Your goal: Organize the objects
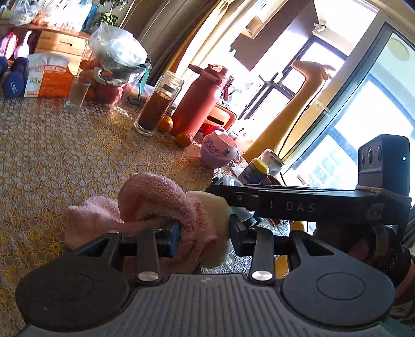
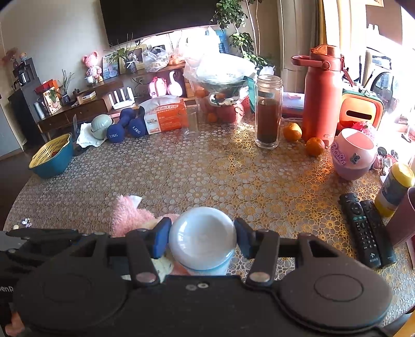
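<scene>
Both tongs are loaded: the left gripper (image 1: 205, 230) pinches a fluffy pink-and-cream towel (image 1: 166, 207), and the right gripper (image 2: 202, 239) clamps a white round-capped plastic bottle (image 2: 202, 233). Bottle and towel sit side by side just above the patterned tablecloth (image 2: 207, 168), the towel just left of the bottle, so the hands nearly touch.

Ahead of my right hand-held gripper (image 2: 202, 242) the table (image 2: 207, 176) wears a gold-patterned lace cloth. Beyond its far edge I see a low wooden cabinet (image 2: 77, 109) against a pale wall (image 2: 52, 33), with a dark TV screen (image 2: 155, 18) above. Off to the right, tall windows (image 1: 350, 109) pour in harsh sunlight.
</scene>
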### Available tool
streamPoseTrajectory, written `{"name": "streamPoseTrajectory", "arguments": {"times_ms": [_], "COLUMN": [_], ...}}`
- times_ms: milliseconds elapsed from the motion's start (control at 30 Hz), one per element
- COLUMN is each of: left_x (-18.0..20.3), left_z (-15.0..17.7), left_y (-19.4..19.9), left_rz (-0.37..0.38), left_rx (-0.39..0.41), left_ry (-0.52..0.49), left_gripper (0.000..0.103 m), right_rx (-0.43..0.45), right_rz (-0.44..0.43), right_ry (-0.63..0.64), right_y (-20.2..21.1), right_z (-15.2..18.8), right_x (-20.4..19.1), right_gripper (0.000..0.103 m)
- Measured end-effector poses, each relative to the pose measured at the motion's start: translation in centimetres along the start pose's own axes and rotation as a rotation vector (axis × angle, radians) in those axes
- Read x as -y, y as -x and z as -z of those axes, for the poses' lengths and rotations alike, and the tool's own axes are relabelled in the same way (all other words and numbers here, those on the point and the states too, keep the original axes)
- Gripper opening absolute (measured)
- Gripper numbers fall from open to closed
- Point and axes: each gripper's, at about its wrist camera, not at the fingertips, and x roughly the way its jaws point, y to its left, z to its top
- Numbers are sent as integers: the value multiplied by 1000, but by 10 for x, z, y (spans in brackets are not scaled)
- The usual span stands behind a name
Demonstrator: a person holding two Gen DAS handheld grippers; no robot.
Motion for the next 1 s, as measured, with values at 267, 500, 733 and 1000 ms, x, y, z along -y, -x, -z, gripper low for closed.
{"name": "streamPoseTrajectory", "arguments": {"times_ms": [267,500,733,1000], "left_x": [-19,-21,10,68], "left_z": [15,23,18,18], "left_y": [-31,-44,-4,5], "left_rz": [-84,-144,-124,-71], "left_rx": [-82,-115,3,71], "left_ry": [-10,-84,-129,-262], "left_gripper": [38,38,37,38], "right_rx": [2,-4,-20,-21], "right_rz": [-1,-2,-2,9], "right_ry": [0,18,-5,4], "right_y": [-1,-2,-9,-13], "right_z": [0,-2,-11,-13], "right_x": [1,0,4,-1], "right_gripper": [52,52,52,52]}}
